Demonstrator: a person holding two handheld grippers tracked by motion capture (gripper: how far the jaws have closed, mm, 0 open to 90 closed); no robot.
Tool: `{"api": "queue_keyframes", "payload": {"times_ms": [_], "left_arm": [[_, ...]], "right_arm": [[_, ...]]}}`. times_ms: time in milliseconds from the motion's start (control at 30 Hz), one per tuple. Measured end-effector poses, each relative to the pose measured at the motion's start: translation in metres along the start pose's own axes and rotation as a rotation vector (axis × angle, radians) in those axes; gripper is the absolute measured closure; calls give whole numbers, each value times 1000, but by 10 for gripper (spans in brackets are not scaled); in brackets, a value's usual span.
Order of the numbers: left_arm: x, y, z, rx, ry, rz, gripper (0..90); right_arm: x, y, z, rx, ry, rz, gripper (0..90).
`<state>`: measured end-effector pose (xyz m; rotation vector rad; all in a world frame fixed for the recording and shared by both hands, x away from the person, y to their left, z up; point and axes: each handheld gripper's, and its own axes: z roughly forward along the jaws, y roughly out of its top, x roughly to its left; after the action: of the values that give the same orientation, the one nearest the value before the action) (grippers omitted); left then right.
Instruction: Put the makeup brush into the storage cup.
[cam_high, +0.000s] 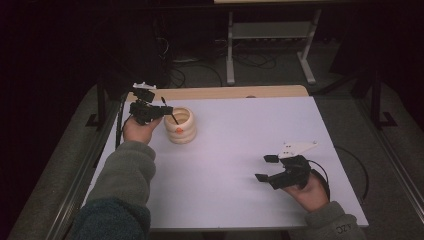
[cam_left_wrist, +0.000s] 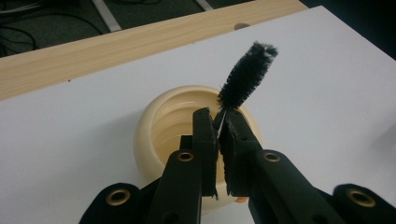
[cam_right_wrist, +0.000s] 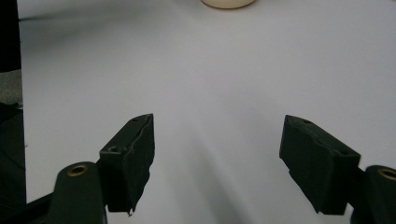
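A cream ribbed pot (cam_high: 180, 125) stands on the white table (cam_high: 240, 140) at the left rear. My left gripper (cam_high: 167, 110) hovers over its left rim, shut on the thin stem of a black bristle brush (cam_high: 172, 115). In the left gripper view the brush (cam_left_wrist: 247, 74) sticks up and to the right from the pinched jaw tips (cam_left_wrist: 218, 122), above the pot's open mouth (cam_left_wrist: 175, 123). My right gripper (cam_high: 265, 168) rests low near the table's front right, held in a hand, jaws wide apart. In the right gripper view its gripper (cam_right_wrist: 217, 140) has nothing but bare table between the jaws.
A pale wooden strip (cam_high: 225, 92) runs along the table's far edge. Beyond it are metal table legs (cam_high: 230, 50) and cables on a dark floor. A bottom edge of the pot (cam_right_wrist: 228, 3) shows at the top of the right gripper view.
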<state>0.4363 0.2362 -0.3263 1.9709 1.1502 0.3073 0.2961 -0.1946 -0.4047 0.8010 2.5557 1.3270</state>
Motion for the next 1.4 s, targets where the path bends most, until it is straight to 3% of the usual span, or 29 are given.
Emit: {"api": "queue_keyframes", "payload": {"times_ms": [1067,1400], "left_arm": [[3,-15,8,12,-1,-13,844],[2,-19,7,20,6,0,830]], "right_arm": [[0,0,1,2,-1,-3,258],[0,0,1,5,-2,-6,258]]}}
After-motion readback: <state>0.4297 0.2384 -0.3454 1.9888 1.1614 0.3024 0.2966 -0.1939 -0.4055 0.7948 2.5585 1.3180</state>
